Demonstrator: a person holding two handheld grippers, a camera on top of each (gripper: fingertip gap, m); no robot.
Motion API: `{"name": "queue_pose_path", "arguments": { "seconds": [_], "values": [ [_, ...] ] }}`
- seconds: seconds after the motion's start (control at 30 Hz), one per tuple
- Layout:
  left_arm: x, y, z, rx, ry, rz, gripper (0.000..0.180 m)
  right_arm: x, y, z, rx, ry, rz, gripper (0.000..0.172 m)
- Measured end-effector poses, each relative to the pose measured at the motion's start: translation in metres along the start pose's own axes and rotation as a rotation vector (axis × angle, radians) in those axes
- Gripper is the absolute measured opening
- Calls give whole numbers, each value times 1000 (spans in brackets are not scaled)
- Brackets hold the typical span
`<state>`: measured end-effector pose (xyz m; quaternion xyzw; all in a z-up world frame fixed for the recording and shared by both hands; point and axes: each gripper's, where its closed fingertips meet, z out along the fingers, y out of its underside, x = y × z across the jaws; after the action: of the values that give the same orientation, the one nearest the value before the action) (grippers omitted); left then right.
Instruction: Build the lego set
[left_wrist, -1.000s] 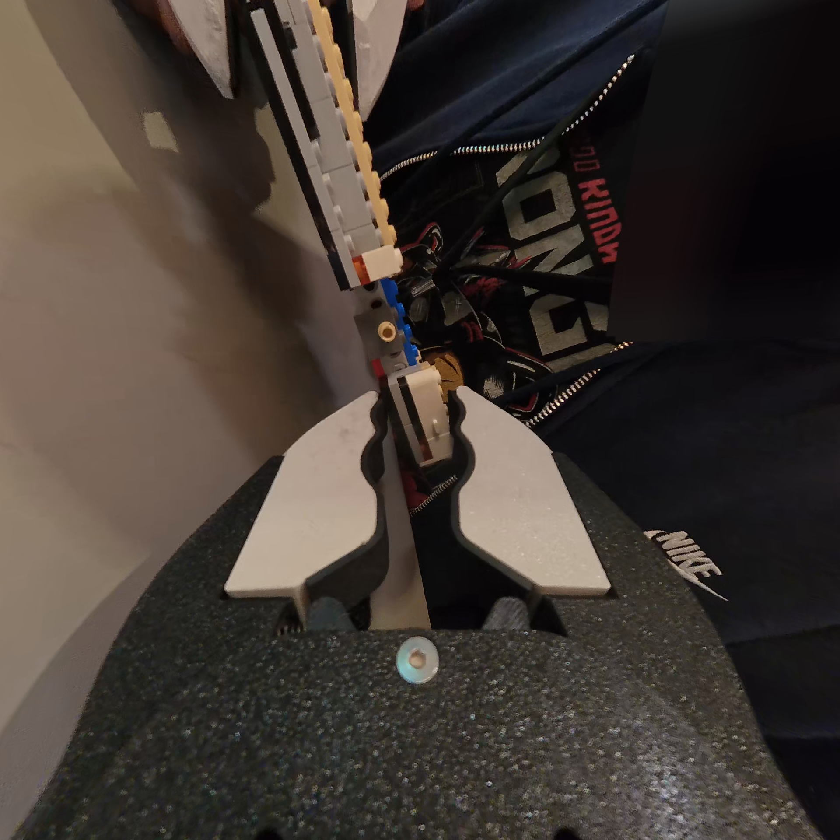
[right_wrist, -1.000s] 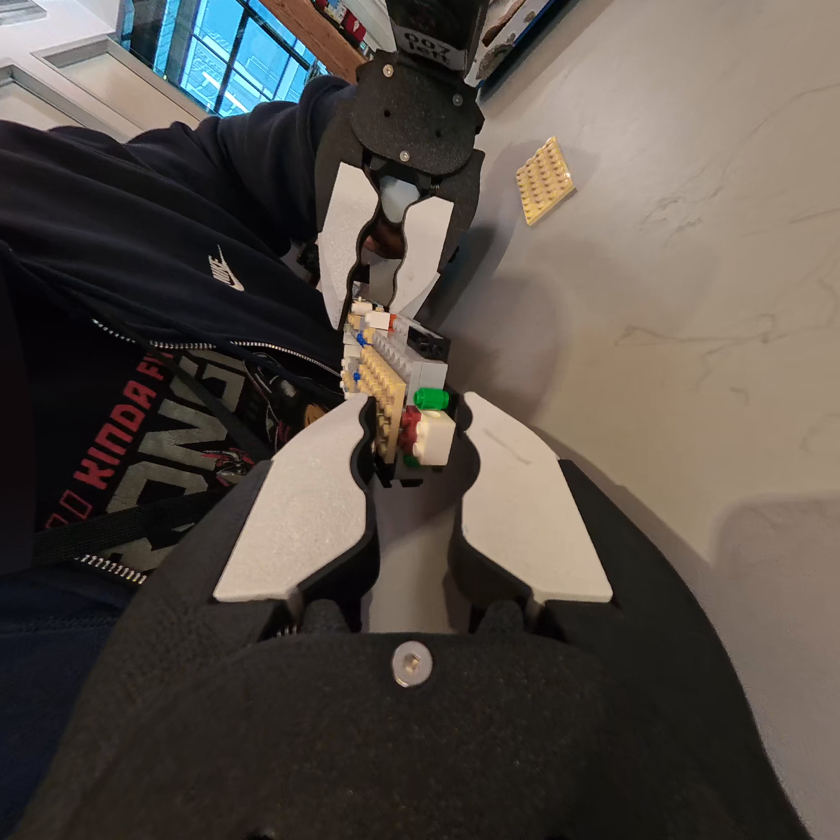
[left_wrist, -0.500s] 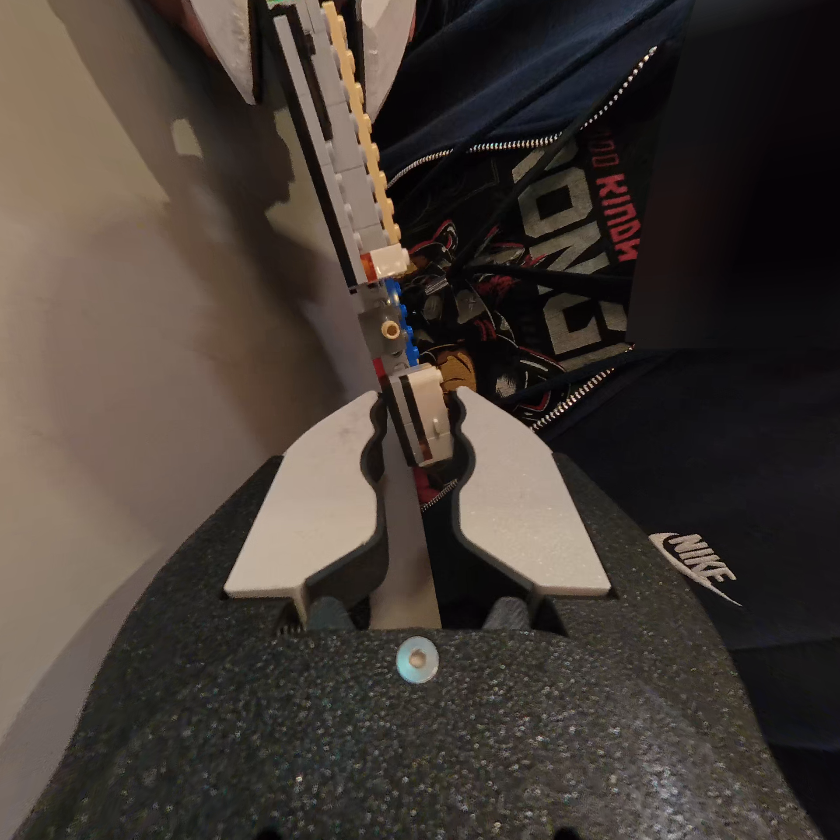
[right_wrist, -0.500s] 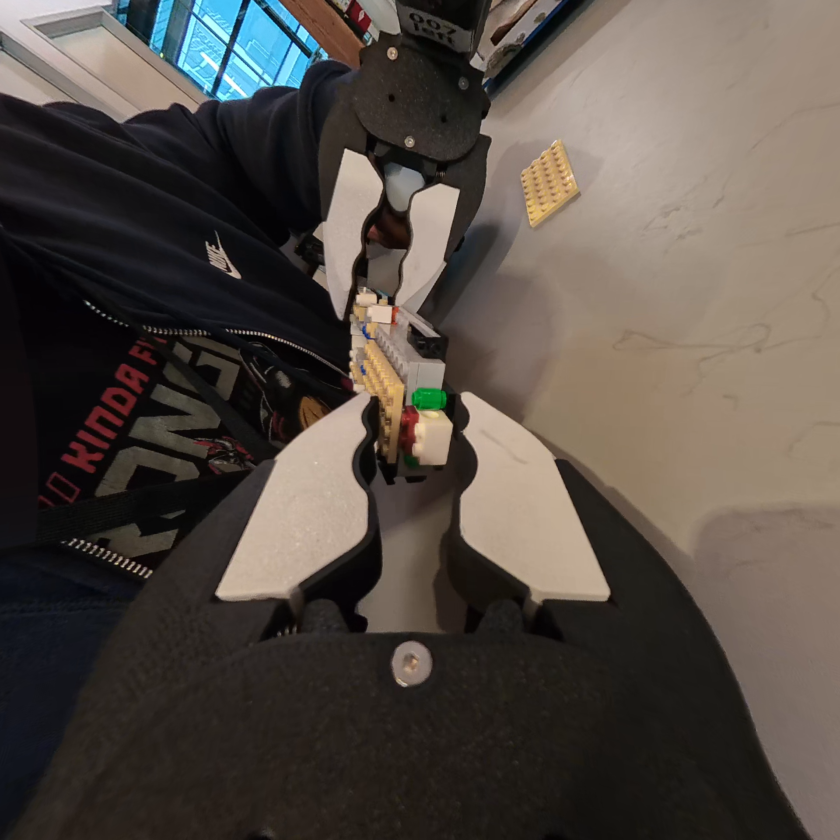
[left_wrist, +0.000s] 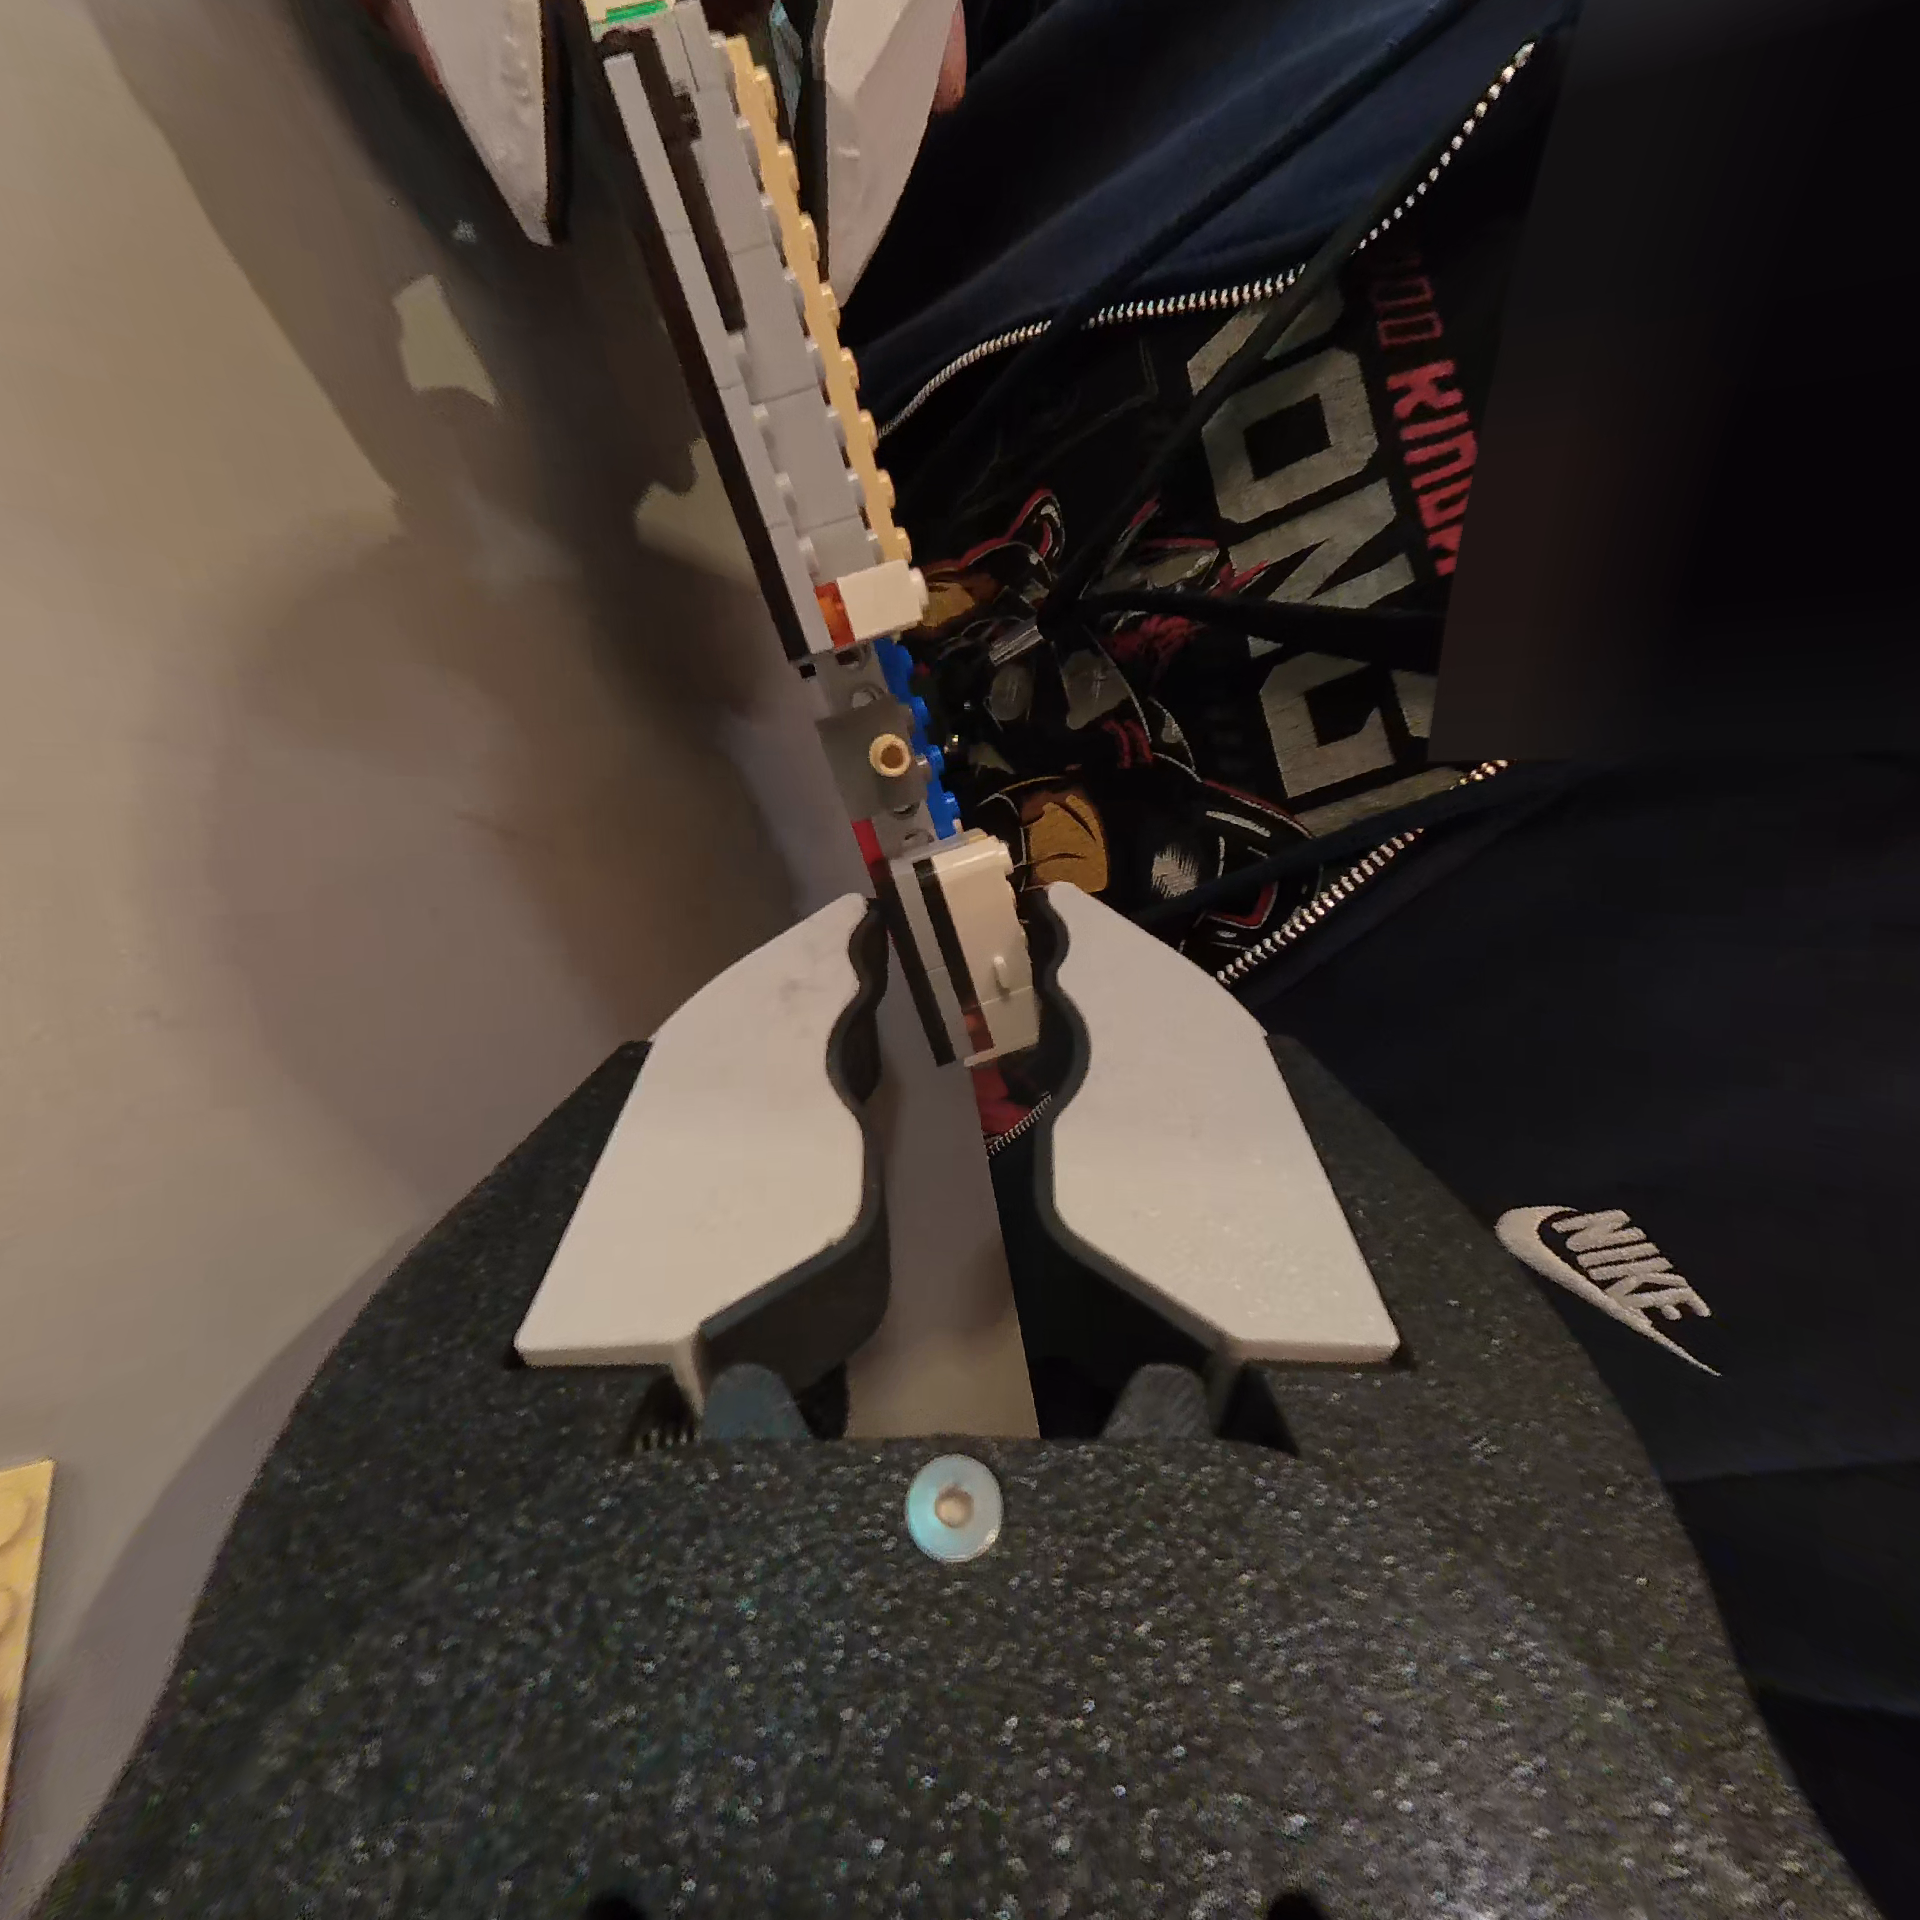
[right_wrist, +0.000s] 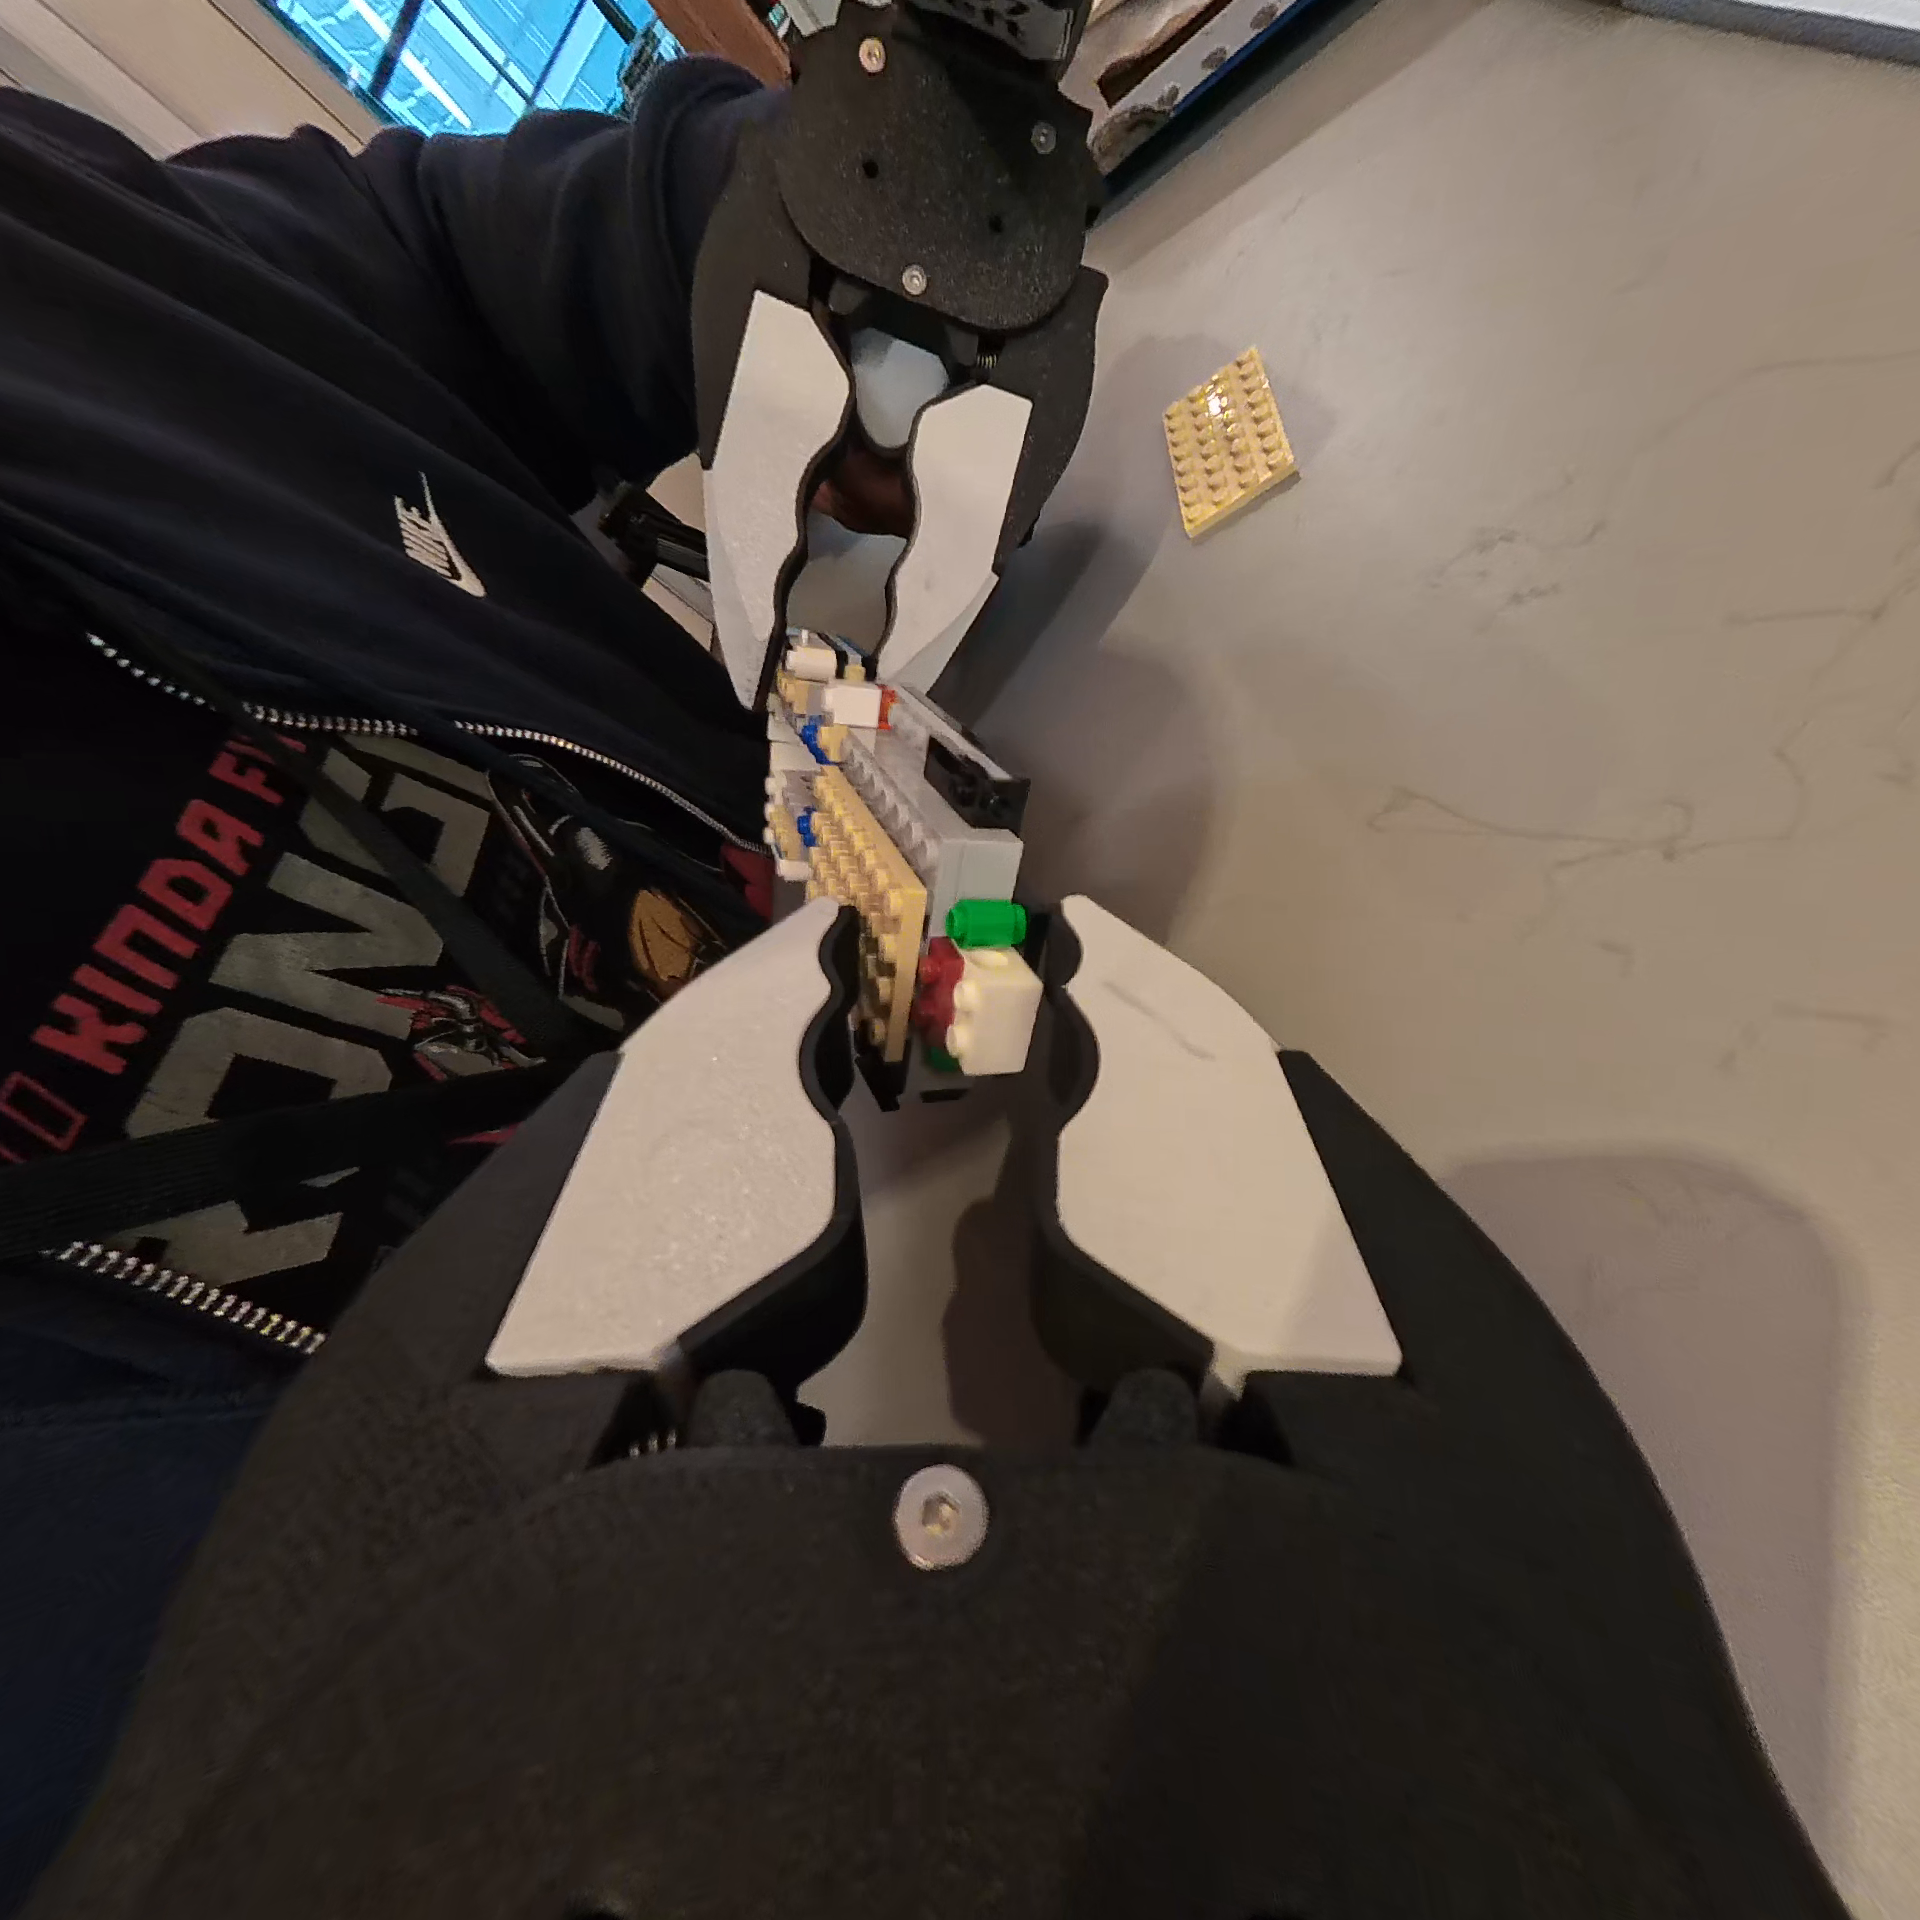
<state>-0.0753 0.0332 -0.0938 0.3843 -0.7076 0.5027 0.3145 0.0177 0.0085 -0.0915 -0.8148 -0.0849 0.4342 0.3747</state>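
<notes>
Under you lies the pale grey tabletop (right_wrist: 1558, 727). You hold a long brick model (right_wrist: 904, 831) above it, in front of your dark jacket (right_wrist: 260, 416). Your right gripper (right_wrist: 940, 997) has its jaws pinching the end with the white block, and your left gripper (left_wrist: 961, 977) pinches the opposite end. A tan studded plate (right_wrist: 1231, 442) lies flat on the tabletop, well apart.

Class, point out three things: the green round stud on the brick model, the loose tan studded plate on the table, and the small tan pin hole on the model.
green round stud (right_wrist: 985, 921), right wrist view, its side.
tan studded plate (right_wrist: 1231, 443), right wrist view, its studded top.
tan pin hole (left_wrist: 891, 753), left wrist view, its ring.
</notes>
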Motion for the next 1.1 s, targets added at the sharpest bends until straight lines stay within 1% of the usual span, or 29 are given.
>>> {"name": "queue_pose_path", "arguments": {
  "seconds": [0.2, 0.43, 0.67, 0.87, 0.9, 1.0, 1.1],
  "values": [
    [0, -1, 0, 4, -3, 6, 26, 1, 1, 1, 0, -6, 12, 35],
    [-2, -1, -3, 0, -26, 30, 26, -3, 0, -2, -14, -1, -43, 32],
    [-2, -3, -4, -9, -38, 51, 26, 1, -2, -2, -24, 43, -67, 35],
    [-3, -4, -7, -13, -35, 58, 26, 1, 0, 0, -37, 36, -63, 35],
    [-4, -4, -7, -13, -36, 61, 26, 1, 1, 1, -44, 30, -62, 36],
    [-2, -3, -7, -18, -16, 84, 26, -2, 2, 3, -48, 0, -40, 45],
    [-1, -5, -8, -3, 14, 80, 26, -4, 1, 3, -24, -42, 7, 45]
  ]
}}
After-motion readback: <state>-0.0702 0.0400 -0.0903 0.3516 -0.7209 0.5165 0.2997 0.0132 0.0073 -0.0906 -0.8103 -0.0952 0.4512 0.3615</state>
